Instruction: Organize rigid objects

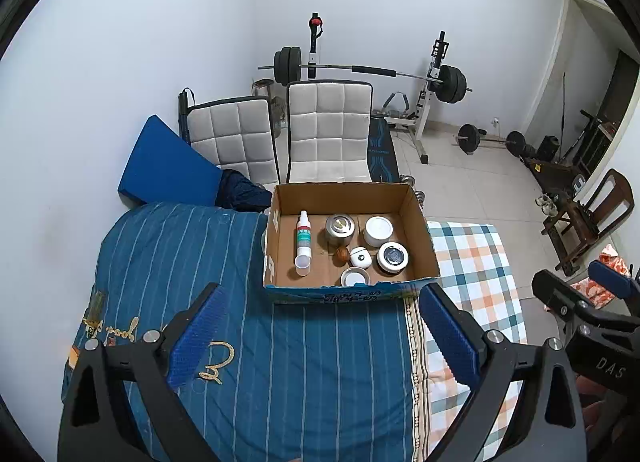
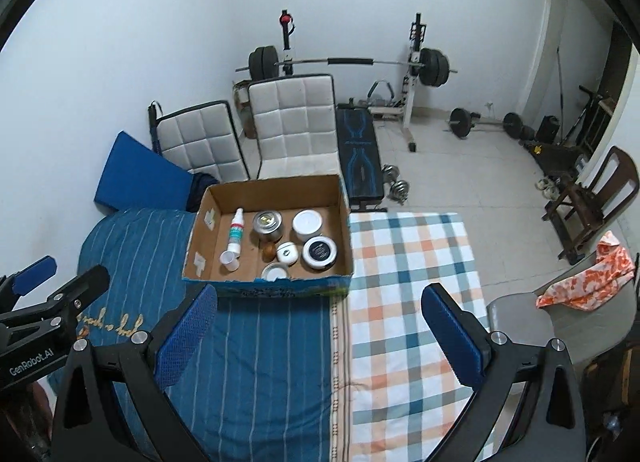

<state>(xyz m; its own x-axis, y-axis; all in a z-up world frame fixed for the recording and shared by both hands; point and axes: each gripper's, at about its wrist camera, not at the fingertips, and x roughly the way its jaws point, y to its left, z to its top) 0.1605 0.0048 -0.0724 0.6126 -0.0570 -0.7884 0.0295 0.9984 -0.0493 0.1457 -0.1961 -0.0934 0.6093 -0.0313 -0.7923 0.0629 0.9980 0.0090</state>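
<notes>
An open cardboard box stands on the bed. Inside lie a white spray bottle, a silver tin, a white jar, a black-lidded jar, a small white case, a brown nut-like ball and a small white cup. My left gripper is open and empty, held above the blue bedding in front of the box. My right gripper is open and empty beside it, to the right.
The bed has a blue striped quilt and a checked sheet. Two white padded chairs, a blue cushion, a barbell rack, loose weights and a wooden chair stand behind and right.
</notes>
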